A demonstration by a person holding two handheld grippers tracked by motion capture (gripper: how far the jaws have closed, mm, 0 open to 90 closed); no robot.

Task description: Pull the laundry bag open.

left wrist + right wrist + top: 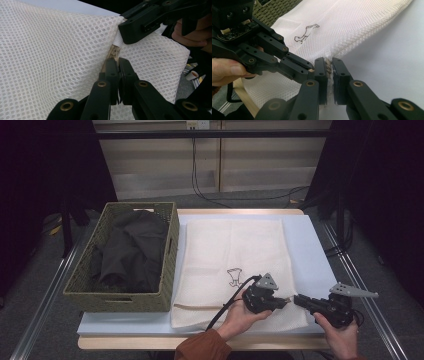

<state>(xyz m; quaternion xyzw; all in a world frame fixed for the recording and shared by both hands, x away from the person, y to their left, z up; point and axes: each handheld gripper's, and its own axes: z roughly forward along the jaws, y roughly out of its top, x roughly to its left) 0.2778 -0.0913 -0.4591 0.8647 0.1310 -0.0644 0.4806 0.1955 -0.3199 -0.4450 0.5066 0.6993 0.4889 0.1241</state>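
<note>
At the near edge of the counter (310,245), a person's two hands each hold a black two-jaw gripper against the lower right corner of a cream-white mesh laundry bag (235,250). The left gripper (286,303) is clenched on the bag's near edge, its jaws pressed together on a beige zipper end (114,52) that shows just above them in the left gripper view. The right gripper (297,299), tip to tip with the left one, pinches the same seam, a thin ridge of zipper tape (328,67) caught between its nearly closed jaws in the right gripper view. A black cable (227,301) trails from the left gripper toward the person's rust-coloured sleeve (202,347).

The mesh bag lies flat on the pale blue counter top, spread from the near edge toward the far one, with a small black line drawing (234,276) printed near its middle.

To the left of the bag, just beside it, stands a rectangular woven olive-green basket (167,285) holding a heap of dark clothing (130,252). Beyond the counter, black cables (200,185) hang against a pale wall panel.
</note>
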